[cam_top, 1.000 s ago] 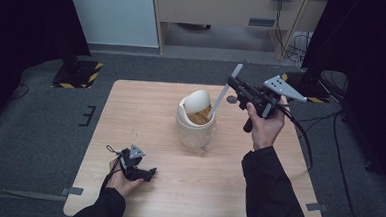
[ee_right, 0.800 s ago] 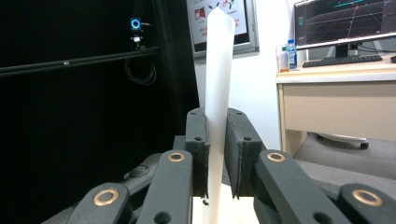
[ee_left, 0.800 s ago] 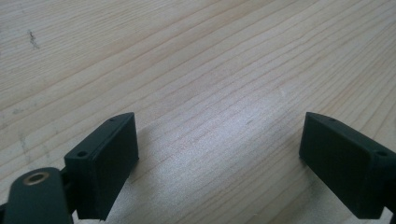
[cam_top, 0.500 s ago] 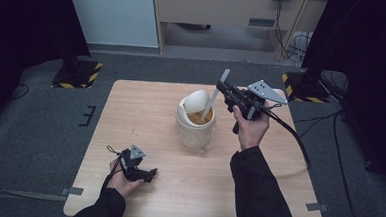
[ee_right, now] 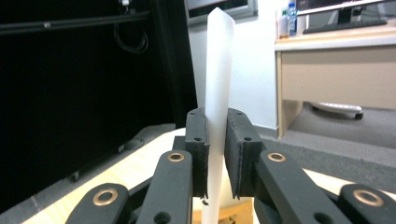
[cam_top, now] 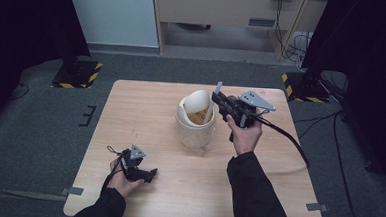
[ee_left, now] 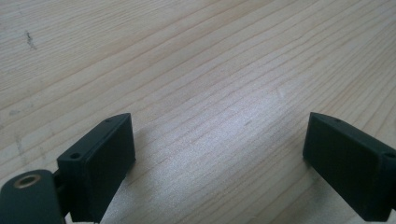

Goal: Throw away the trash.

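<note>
The table (cam_top: 145, 116) is a pale wooden top with fine straight grain, set on dark grey carpet (cam_top: 44, 131) with strips of grey tape by its near corners. Beyond its far edge stand a white panel (cam_top: 116, 14) and a beige desk unit (cam_top: 226, 10), with cables hanging at the desk's right end; a yellow-and-black striped stand base (cam_top: 77, 75) sits on the floor off each far corner, and black curtains close both sides of the room. The right gripper (cam_top: 216, 97) is clamped on a long translucent white plastic stick (ee_right: 217, 79), which stands upright between its pads and rises well above them to a slanted tip. Just left of this gripper, near the table's middle, is a clear jar (cam_top: 196, 131) with a tilted cream paper cup (cam_top: 197, 106) in its mouth; the lower end of the stick reaches down into that cup. The left gripper (cam_top: 152, 174) rests low on the near left part of the table, well apart from the jar, its jaws spread wide with only bare wood between them, having just been opening a little further.
</note>
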Tool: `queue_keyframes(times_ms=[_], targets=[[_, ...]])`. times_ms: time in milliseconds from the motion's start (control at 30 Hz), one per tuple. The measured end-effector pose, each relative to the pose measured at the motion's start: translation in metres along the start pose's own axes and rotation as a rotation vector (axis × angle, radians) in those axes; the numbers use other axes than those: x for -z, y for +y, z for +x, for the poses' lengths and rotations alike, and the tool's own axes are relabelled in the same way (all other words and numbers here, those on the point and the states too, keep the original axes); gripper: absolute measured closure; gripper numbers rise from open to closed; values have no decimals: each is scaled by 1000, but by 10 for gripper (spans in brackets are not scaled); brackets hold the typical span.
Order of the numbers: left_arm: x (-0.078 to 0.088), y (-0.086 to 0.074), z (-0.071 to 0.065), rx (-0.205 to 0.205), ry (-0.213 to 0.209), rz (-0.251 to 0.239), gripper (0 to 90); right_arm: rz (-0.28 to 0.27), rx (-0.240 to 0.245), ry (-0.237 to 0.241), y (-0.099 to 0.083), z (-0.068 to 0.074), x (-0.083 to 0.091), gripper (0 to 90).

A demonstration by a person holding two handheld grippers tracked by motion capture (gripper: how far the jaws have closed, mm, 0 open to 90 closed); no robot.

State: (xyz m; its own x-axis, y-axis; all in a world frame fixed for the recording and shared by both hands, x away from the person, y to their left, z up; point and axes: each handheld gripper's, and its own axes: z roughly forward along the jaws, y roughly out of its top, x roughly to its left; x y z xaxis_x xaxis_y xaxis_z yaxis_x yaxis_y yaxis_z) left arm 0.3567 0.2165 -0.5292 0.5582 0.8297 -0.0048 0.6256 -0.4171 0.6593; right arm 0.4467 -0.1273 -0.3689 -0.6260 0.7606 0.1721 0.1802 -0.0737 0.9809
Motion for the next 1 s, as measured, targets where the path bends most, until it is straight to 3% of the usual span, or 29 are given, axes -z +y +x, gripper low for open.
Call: queue_keyframes(times_ms=[400, 600, 767, 800, 833, 867, 1000], targets=[[0, 0, 0, -1, -1, 0, 83, 94, 15, -13, -15, 5, -11, 791], [0, 0, 0, -1, -1, -2, 83, 125, 24, -6, -17, 4, -11, 719], [1, -1, 0, 0, -4, -2, 85, 175, 70, 3, -15, 2, 0, 450], [1, -1, 0, 0, -4, -2, 86, 175, 70, 3, -15, 2, 0, 450], [1, -1, 1, 1, -5, -2, 88, 172, 47, 0, -18, -3, 7, 321], [1, -1, 1, 1, -5, -2, 87, 182, 52, -13, -20, -7, 11, 272], [1, -1, 1, -1, -5, -5, 85, 237, 78, -55, -33, -23, 30, 200]])
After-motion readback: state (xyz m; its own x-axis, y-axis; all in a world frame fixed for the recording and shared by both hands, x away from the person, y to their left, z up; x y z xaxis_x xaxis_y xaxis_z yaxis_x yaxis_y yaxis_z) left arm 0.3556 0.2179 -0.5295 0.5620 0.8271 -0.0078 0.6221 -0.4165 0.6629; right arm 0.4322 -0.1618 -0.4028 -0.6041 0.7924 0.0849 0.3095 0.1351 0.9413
